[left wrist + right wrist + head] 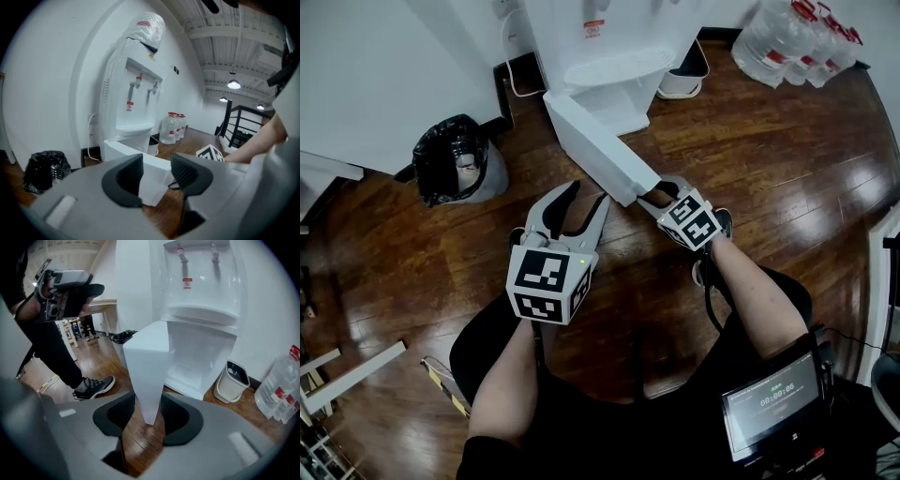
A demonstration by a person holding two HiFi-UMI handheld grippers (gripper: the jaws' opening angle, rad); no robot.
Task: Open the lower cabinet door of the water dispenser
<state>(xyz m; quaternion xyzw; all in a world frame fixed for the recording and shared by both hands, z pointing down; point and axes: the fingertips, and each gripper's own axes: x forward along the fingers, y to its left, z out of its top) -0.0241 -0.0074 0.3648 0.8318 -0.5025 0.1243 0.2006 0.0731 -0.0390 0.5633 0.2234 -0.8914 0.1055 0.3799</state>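
- White lower cabinet door (598, 141) of the tall white water dispenser (614, 37): swung wide open over the dark wood floor (769, 169).
- Right gripper (661, 195): clamped on the door's free edge.
- Left gripper (586, 202): jaws apart, empty, just beside the door.

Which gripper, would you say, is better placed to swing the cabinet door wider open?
The right gripper: its fingers clasp the door's free edge; the left gripper hangs open beside it, empty.

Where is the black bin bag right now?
In the head view, the black bin bag sits at upper left, left of the water dispenser and its open cabinet door.
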